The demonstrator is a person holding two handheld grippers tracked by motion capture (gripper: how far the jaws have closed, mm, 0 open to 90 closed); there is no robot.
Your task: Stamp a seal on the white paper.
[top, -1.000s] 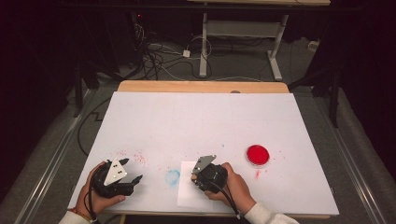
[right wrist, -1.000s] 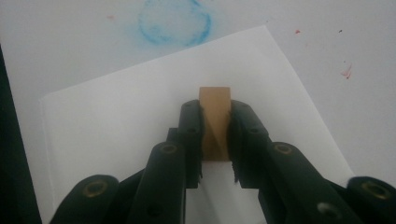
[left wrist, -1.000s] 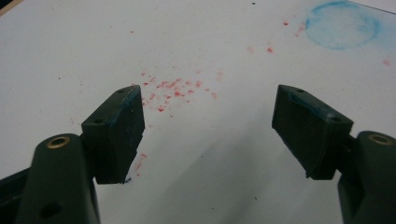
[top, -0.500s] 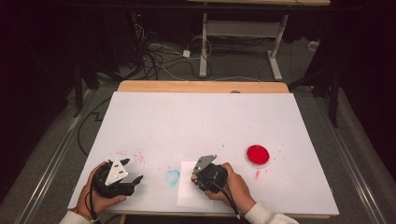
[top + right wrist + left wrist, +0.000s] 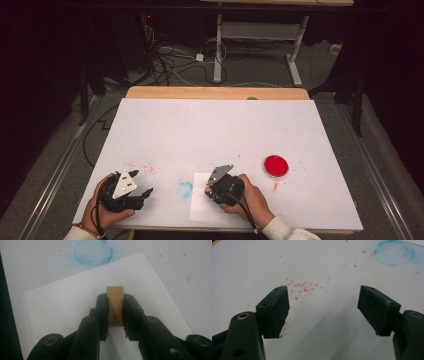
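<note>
Pinching a small tan, seemingly wooden block (image 5: 115,305), the right gripper (image 5: 115,315) jaws clamp it over white paper (image 5: 62,305).

paper sheet (image 5: 206,202) on table (image 5: 215,125) | stain ring (image 5: 184,189) just left | dish (image 5: 276,165) right, apart

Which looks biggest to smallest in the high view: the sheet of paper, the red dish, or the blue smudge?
1. sheet of paper, partly hidden by the right gripper
2. red dish
3. blue smudge, only slightly smaller than the dish
</note>
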